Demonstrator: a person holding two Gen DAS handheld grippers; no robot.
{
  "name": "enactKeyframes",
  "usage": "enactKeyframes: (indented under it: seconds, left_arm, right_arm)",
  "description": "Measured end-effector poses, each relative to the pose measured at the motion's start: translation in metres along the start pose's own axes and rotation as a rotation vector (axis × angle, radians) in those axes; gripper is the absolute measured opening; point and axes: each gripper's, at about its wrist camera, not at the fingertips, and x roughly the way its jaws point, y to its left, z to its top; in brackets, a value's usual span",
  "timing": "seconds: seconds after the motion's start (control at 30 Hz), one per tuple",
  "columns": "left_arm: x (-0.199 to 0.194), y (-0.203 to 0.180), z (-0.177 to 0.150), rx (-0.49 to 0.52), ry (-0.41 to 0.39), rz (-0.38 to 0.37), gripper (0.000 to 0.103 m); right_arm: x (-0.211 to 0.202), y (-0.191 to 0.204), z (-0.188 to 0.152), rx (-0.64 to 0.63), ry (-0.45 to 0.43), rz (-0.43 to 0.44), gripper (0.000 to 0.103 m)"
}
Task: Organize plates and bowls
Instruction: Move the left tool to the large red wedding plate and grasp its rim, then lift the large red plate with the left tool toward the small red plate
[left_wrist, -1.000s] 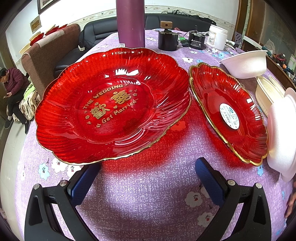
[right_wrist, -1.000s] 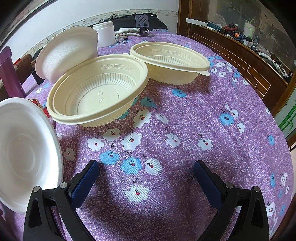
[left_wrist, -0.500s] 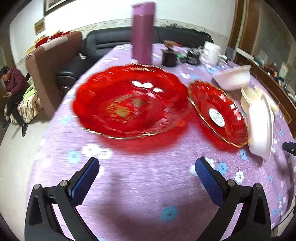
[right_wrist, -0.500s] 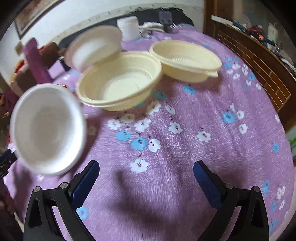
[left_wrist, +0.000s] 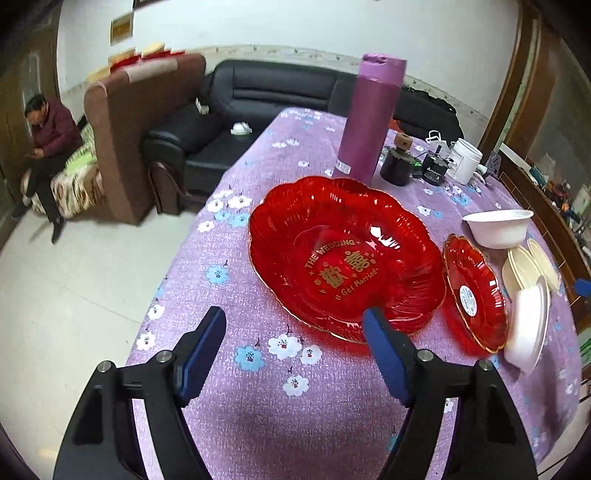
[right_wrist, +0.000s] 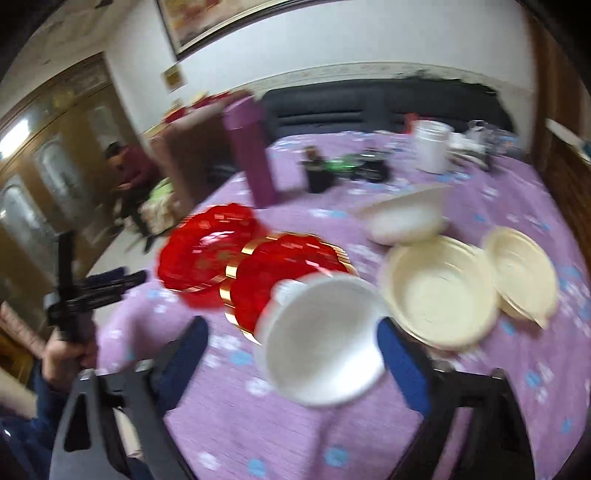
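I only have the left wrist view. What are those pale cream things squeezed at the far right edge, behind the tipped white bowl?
Observer: The right wrist view shows a large cream bowl and a second cream bowl side by side, both empty.
Operator: Anything inside the white bowl?
Observer: No. The white bowl opens toward that camera and is empty.
Operator: Who carries my camera?
Observer: A hand in a blue sleeve.

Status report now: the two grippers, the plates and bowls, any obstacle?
Left gripper, right gripper: closing, both empty. Large red plate, small red plate, white bowl unstacked on table. Nothing blocking.
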Motion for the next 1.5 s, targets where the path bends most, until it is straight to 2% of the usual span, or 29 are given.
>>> enactKeyframes:
  seconds: [0.07, 0.13, 0.2, 0.3, 0.37, 0.5, 0.63, 0.67, 0.73, 0.8, 0.87, 0.93, 1.07, 1.13, 1.27, 1.5]
  left_arm:
    - [0.002, 0.006, 0.007, -0.013, 0.000, -0.010, 0.076]
    - [0.005, 0.010, 0.013, -0.013, -0.002, 0.002, 0.065]
    - [0.013, 0.015, 0.021, -0.025, 0.020, 0.000, 0.058]
    - [0.026, 0.024, 0.030, -0.059, 0.044, -0.032, 0.057]
    - [0.031, 0.027, 0.033, -0.070, 0.050, -0.029, 0.055]
    - [0.049, 0.032, 0.040, -0.086, 0.074, -0.036, 0.042]
    - [0.065, 0.039, 0.042, -0.115, 0.097, -0.067, 0.035]
    - [0.067, 0.039, 0.042, -0.116, 0.100, -0.069, 0.034]
    - [0.074, 0.038, 0.042, -0.117, 0.109, -0.087, 0.025]
    - [0.081, 0.035, 0.042, -0.109, 0.116, -0.083, 0.022]
    - [0.085, 0.033, 0.043, -0.095, 0.116, -0.065, 0.020]
    - [0.088, 0.031, 0.042, -0.083, 0.116, -0.052, 0.017]
    - [0.084, 0.030, 0.039, -0.067, 0.110, -0.039, 0.017]
    - [0.080, 0.030, 0.036, -0.057, 0.105, -0.017, 0.017]
    - [0.065, 0.037, 0.026, -0.060, 0.099, -0.008, 0.017]
    - [0.026, 0.049, -0.013, -0.061, 0.093, 0.012, 0.018]
  right_arm:
    - [0.021, 0.009, 0.019, -0.018, 0.044, 0.043, 0.072]
    - [0.036, 0.021, 0.032, -0.036, 0.073, 0.062, 0.071]
    - [0.058, 0.029, 0.050, -0.048, 0.121, 0.087, 0.057]
    - [0.091, 0.030, 0.069, -0.019, 0.185, 0.114, 0.053]
    - [0.115, 0.032, 0.085, -0.019, 0.211, 0.103, 0.053]
    - [0.151, 0.033, 0.102, -0.024, 0.261, 0.075, 0.052]
    - [0.183, 0.026, 0.110, -0.017, 0.304, 0.036, 0.048]
    - [0.189, 0.026, 0.111, -0.020, 0.313, 0.032, 0.043]
    - [0.200, 0.023, 0.113, -0.024, 0.329, -0.017, 0.036]
    - [0.212, 0.019, 0.114, -0.016, 0.348, -0.008, 0.032]
    - [0.220, 0.020, 0.113, -0.028, 0.363, -0.033, 0.031]
    - [0.230, 0.021, 0.110, -0.017, 0.392, -0.031, 0.020]
    - [0.237, 0.031, 0.106, -0.037, 0.409, -0.038, 0.011]
    - [0.234, 0.037, 0.104, -0.046, 0.402, -0.050, 0.011]
    - [0.229, 0.045, 0.097, -0.041, 0.408, -0.017, 0.011]
    - [0.218, 0.072, 0.064, -0.081, 0.436, 0.049, 0.012]
